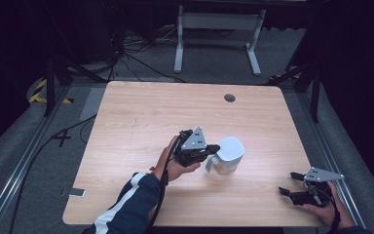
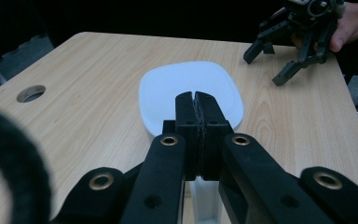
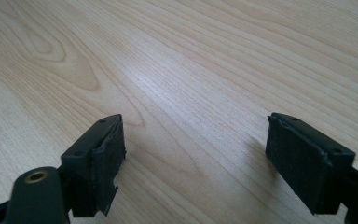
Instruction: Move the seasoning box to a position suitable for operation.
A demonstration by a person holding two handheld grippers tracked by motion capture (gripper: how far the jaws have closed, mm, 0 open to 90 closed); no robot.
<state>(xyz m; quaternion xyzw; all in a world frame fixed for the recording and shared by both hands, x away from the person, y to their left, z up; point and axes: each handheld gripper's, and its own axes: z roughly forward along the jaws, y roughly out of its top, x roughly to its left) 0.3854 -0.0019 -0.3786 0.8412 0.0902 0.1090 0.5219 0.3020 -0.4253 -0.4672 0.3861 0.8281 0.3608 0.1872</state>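
Note:
A white lidded jug (image 1: 229, 155) with a side handle (image 1: 209, 164) stands right of the table's middle. My left gripper (image 1: 214, 147) is at its near rim, above the handle. In the left gripper view that gripper (image 2: 196, 100) is shut, its pads pressed together over the edge of the flat white lid (image 2: 168, 88). The handle (image 2: 203, 198) shows below the jaws, and I see nothing between the pads. My right gripper (image 1: 288, 183) rests near the front right corner, open. Its fingers (image 3: 100, 154) stand wide apart over bare wood, and it appears far off as the right gripper (image 2: 268, 63).
The wooden table (image 1: 151, 112) has a round cable hole (image 1: 230, 97) near its far edge. Black cables and a white desk frame (image 1: 219, 22) lie on the floor beyond. A small flat device (image 1: 76, 192) lies on the floor by the left front corner.

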